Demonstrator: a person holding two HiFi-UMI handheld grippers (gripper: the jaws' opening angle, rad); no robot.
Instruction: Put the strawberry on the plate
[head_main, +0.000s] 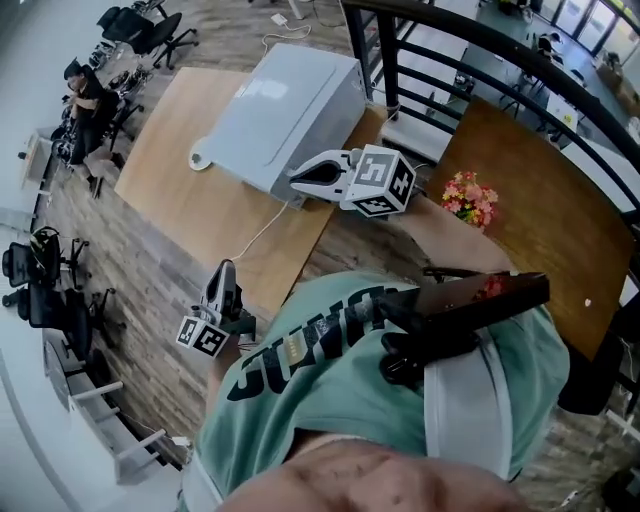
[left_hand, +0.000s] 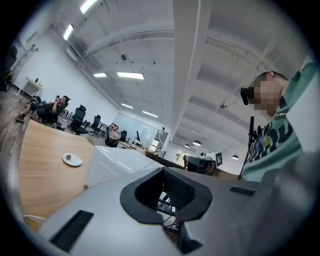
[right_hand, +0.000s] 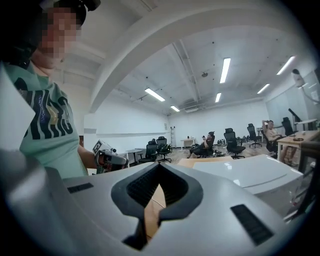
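A small white plate (head_main: 200, 158) lies on the light wooden table (head_main: 180, 120), beside a big pale box. In the left gripper view the plate (left_hand: 72, 159) shows a small dark thing on it; I cannot tell what it is. No strawberry is recognisable in any view. My left gripper (head_main: 225, 268) is off the table's near edge, by the person's green shirt, its jaws (left_hand: 174, 222) shut and empty. My right gripper (head_main: 293, 180) hangs at the box's near corner, its jaws (right_hand: 150, 216) closed with nothing between them.
The large pale grey box (head_main: 290, 105) fills much of the table, and a white cable (head_main: 262, 232) runs from it. A bunch of flowers (head_main: 470, 197) sits by a dark wooden table (head_main: 530, 200). A black railing (head_main: 480, 40) curves behind. Office chairs (head_main: 40, 290) and seated people are further off.
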